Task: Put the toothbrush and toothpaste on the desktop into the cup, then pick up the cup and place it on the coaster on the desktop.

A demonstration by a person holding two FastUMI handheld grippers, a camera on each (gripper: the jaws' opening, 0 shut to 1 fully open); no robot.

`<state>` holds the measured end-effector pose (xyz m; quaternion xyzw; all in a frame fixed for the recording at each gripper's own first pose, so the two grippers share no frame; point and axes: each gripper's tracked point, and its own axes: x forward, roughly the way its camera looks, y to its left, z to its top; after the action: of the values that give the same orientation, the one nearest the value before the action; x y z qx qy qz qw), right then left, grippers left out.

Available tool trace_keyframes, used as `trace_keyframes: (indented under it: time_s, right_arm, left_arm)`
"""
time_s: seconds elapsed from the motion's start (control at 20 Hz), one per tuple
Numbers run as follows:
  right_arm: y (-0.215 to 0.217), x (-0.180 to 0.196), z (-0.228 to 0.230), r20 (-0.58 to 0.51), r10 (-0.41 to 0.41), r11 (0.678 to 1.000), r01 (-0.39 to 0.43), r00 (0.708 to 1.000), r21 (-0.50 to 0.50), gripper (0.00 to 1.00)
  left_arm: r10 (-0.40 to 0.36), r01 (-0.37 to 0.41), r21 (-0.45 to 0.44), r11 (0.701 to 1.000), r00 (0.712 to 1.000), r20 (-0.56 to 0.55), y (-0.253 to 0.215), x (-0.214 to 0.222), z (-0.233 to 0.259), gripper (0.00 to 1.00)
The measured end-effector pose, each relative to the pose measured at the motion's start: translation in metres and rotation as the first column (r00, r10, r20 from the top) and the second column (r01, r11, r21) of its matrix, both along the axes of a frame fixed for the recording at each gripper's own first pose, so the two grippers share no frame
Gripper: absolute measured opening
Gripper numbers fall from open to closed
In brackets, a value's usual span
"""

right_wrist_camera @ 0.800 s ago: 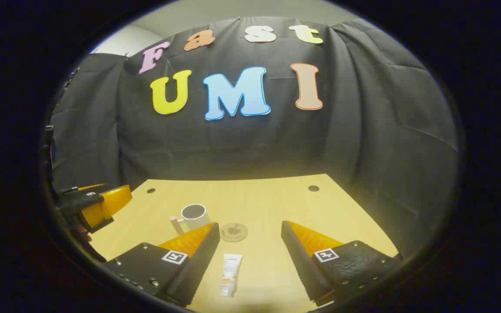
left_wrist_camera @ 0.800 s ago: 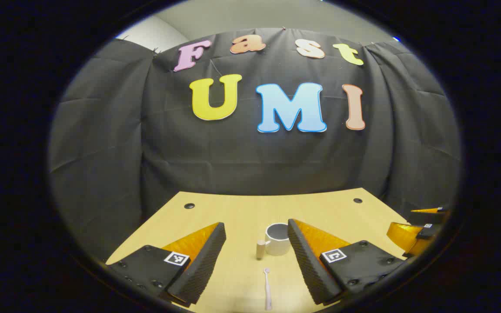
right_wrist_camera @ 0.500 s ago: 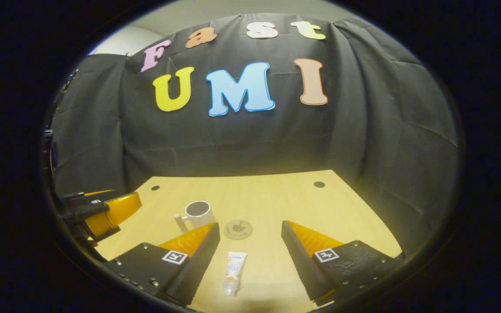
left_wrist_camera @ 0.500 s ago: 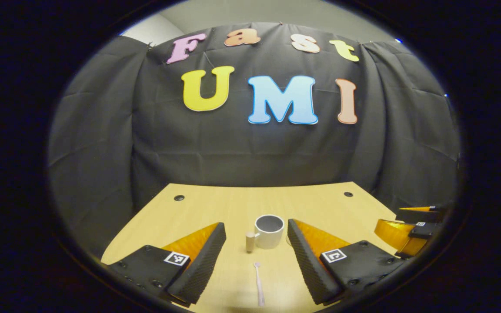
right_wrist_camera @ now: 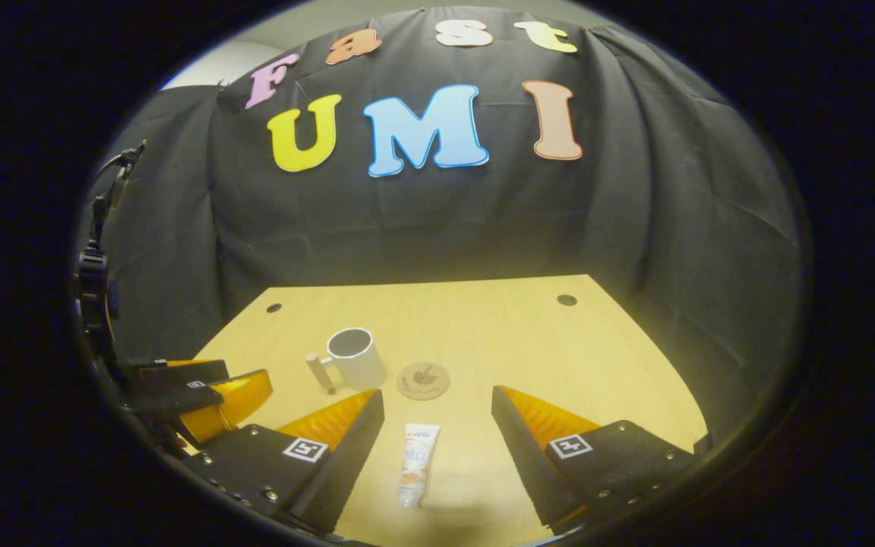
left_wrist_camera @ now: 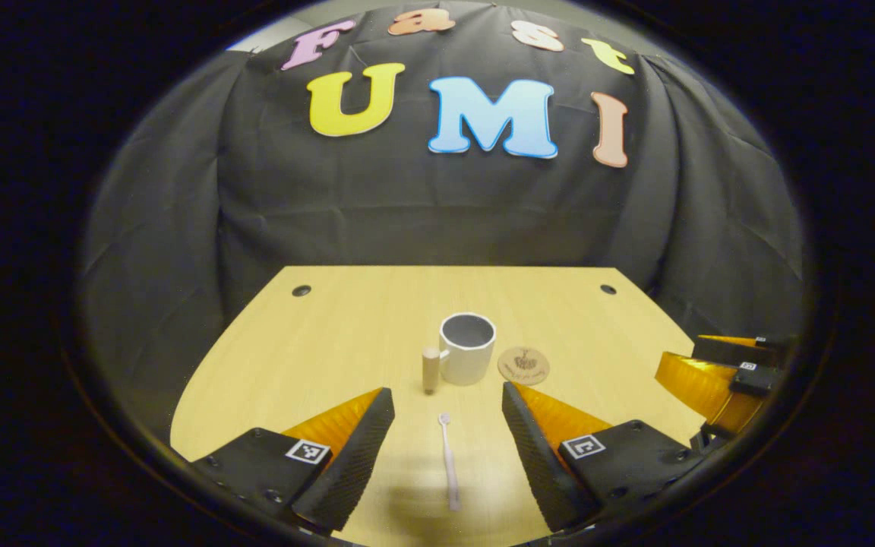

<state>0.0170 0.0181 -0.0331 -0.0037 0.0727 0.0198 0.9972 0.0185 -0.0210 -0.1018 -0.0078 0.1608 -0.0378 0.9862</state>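
From my left gripper I look down its two fingers, which stand wide apart with nothing between them but air; they hang above the desk and grip nothing. The toothbrush lies flat on the wood in the gap between those fingers, its head pointing away from me toward the cup. The cup stands upright and open-mouthed near the middle of the desk, its handle on the left as this view has it, and I see nothing inside it from here. The coaster lies flat just beside the cup on its right, bare; whether the two touch I cannot tell at this angle. At the right edge of the left gripper view I catch the right gripper held off beyond the desk's side. In the right gripper view my right gripper is likewise spread wide and holding nothing, poised above the desk. The toothpaste lies flat between its fingers, lengthwise along them, with its cap end toward me. Past it sits the coaster, and left of that the cup, upright with its handle turned to the left. The left gripper shows at the lower left of this view, near the desk's edge.
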Motion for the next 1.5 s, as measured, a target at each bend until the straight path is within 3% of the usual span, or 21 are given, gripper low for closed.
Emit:
trace_keyframes:
  time_s: [0.1, 0.4, 0.55, 0.6, 0.7, 0.8, 0.95, 1.35, 1.5]
  right_arm:
    - [0.003, 0.004, -0.008, -0.035, 0.003, 1.000, -0.003, 0.999, -0.003, 0.88]
    - [0.005, 0.020, -0.049, -0.209, -0.032, 0.999, 0.022, 0.977, -0.047, 0.88]
    - [0.008, 0.029, -0.073, -0.296, -0.026, 0.999, 0.018, 0.955, -0.029, 0.88]
    - [0.008, 0.032, -0.080, -0.319, -0.034, 0.999, 0.025, 0.947, -0.033, 0.89]
    - [0.009, 0.038, -0.090, -0.362, -0.037, 0.999, 0.030, 0.932, -0.024, 0.88]
    - [0.013, 0.045, -0.103, -0.415, -0.033, 0.999, 0.036, 0.909, -0.001, 0.89]
    - [0.016, 0.052, -0.121, -0.472, -0.034, 0.999, 0.048, 0.881, 0.019, 0.89]
    - [0.022, 0.061, -0.170, -0.585, -0.044, 0.999, 0.038, 0.810, -0.023, 0.89]
    - [0.026, 0.062, -0.180, -0.601, -0.044, 0.999, 0.025, 0.798, -0.041, 0.89]
  left_arm:
    - [-0.009, 0.008, -0.006, 1.000, 0.999, -0.051, 0.000, 0.003, -0.019, 0.95]
    - [-0.033, 0.031, -0.013, 0.999, 0.989, -0.147, -0.002, 0.017, -0.056, 1.00]
    - [-0.029, 0.027, -0.008, 1.000, 0.975, -0.220, 0.001, 0.024, -0.078, 1.00]
    - [-0.028, 0.028, -0.005, 1.000, 0.967, -0.255, 0.003, 0.024, -0.087, 0.96]
    - [-0.024, 0.025, -0.002, 1.000, 0.954, -0.300, 0.004, 0.026, -0.098, 1.00]
    - [-0.026, 0.025, -0.008, 1.000, 0.942, -0.334, 0.004, 0.030, -0.111, 0.97]
    - [-0.032, 0.033, -0.003, 0.999, 0.926, -0.375, 0.002, 0.037, -0.135, 1.00]
    - [-0.024, 0.026, -0.004, 1.000, 0.876, -0.482, 0.003, 0.042, -0.180, 1.00]
    - [-0.008, 0.015, 0.011, 1.000, 0.861, -0.508, 0.006, 0.042, -0.192, 0.97]
